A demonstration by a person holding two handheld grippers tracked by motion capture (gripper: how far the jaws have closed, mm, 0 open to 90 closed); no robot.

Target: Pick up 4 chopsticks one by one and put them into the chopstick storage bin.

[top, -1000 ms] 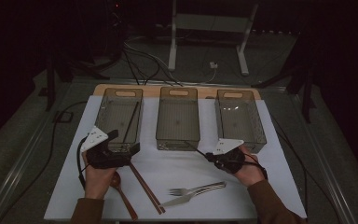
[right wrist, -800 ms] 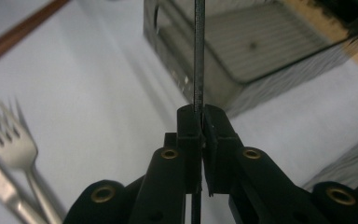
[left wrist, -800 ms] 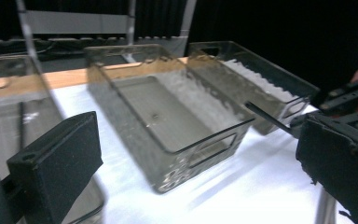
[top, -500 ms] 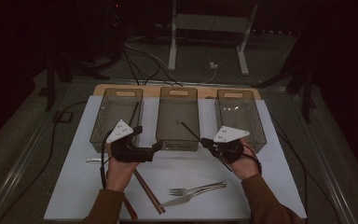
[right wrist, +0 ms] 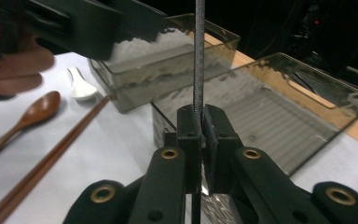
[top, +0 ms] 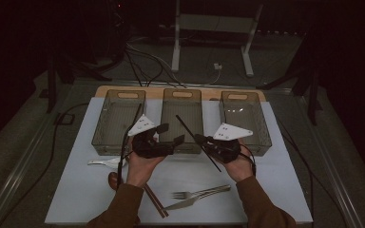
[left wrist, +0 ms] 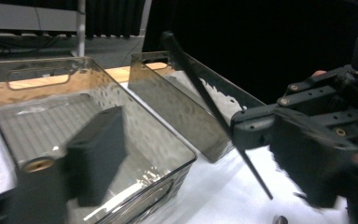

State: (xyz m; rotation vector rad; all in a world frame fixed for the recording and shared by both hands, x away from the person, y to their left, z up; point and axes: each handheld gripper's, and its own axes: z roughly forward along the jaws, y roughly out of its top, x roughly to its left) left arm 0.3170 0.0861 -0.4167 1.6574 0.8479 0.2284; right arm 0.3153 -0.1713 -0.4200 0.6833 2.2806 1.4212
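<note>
R hand-held gripper (top: 200, 138): jaws clamped on black chopstick (top: 190, 134); same grip as 0.5 s ago, hand raised a bit since.
Chopstick: slants up-left from R jaws over mid tray (top: 182, 111), lower end sticks out below the jaws; in right gripper view it stands straight up between the pads (right wrist: 198, 70).
L hand-held gripper (top: 171, 134): jaws apart, nothing between; have just been closing partway. Moved right vs 1 s ago, now just left of R gripper, tips at front wall of mid tray.
L tray (top: 117, 121): behind-left of L gripper, was right under it earlier.
R tray (top: 245, 118): behind R gripper.
White spoon (top: 102, 163): left of L hand on table (top: 76, 190), unchanged.
Forks (top: 199, 195): near side of R hand, unchanged.
Brown chopsticks (top: 154, 204): near L forearm, unchanged.
</note>
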